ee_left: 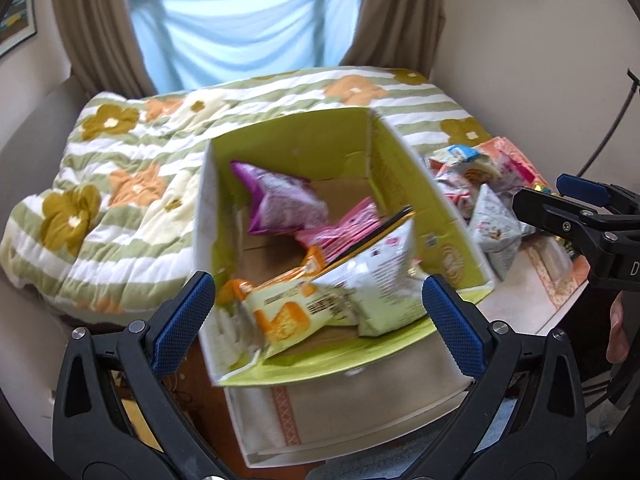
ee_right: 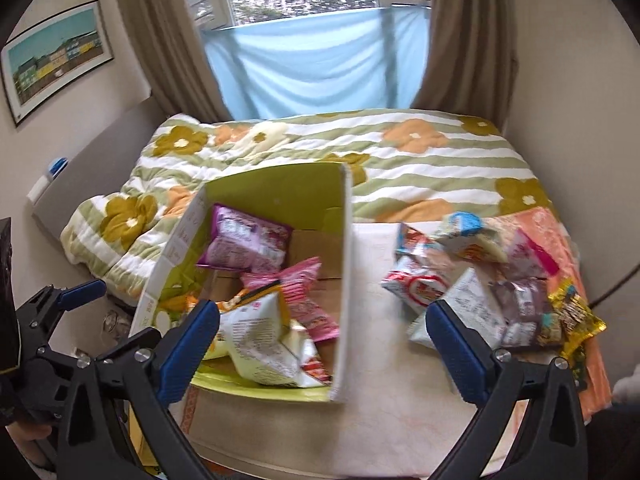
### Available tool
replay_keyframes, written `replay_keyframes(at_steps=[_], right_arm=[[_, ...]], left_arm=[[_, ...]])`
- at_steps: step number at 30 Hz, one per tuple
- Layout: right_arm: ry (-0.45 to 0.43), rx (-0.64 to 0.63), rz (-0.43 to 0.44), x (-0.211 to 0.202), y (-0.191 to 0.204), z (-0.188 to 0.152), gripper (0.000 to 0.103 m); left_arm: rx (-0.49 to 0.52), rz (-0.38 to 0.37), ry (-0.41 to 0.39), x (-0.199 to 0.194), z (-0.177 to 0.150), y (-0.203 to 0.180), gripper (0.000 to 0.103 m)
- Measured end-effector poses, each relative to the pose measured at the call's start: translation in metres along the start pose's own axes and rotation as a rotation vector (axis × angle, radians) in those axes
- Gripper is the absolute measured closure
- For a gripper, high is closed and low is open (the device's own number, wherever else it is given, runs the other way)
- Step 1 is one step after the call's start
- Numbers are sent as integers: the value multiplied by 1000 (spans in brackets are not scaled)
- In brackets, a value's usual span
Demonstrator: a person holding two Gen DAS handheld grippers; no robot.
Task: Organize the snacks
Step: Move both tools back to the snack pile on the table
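Green box (ee_right: 280, 188) holds snack packets (ee_right: 256, 344); both tools hover open-jawed above.

my left gripper (ee_left: 318, 324) and right gripper (ee_right: 322, 346), black plastic arms, blue textured pads (ee_left: 182, 322), silver screws, white lettering

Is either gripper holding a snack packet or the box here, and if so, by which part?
Nothing is held. The left gripper and right gripper both have jaws wide open and empty, above the green cardboard box.

Box (ee_right: 256, 280) of snack packets left on table (ee_right: 372, 412), loose packets (ee_right: 480, 280) right, bed (ee_right: 400, 160) behind.
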State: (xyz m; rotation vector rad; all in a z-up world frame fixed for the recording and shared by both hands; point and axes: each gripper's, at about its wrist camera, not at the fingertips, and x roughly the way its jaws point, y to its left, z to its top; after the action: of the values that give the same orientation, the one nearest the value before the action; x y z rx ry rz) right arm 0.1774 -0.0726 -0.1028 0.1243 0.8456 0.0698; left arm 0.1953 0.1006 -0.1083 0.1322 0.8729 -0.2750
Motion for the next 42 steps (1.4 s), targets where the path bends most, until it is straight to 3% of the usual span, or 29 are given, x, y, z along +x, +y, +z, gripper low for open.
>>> replay_keyframes(at_steps=[6, 11, 15, 24, 32, 42], right_arm=[[23, 48, -38, -16, -53, -2, 0], [41, 66, -13, -27, -110, 0, 0], [37, 49, -52, -30, -158, 4, 0], [131, -10, -83, 5, -255, 7, 0], [204, -43, -26, 54, -285, 5, 0], [272, -31, 10, 109, -279, -7, 0]], left_arm=[[32, -27, -10, 7, 12, -55, 0], [-1, -44, 8, 21, 23, -105, 0], [-16, -33, 26, 33, 29, -148, 0], [-65, -15, 88, 85, 41, -227, 1], [95, 55, 152, 140, 32, -272, 0], [323, 121, 163, 189, 4, -301, 0]])
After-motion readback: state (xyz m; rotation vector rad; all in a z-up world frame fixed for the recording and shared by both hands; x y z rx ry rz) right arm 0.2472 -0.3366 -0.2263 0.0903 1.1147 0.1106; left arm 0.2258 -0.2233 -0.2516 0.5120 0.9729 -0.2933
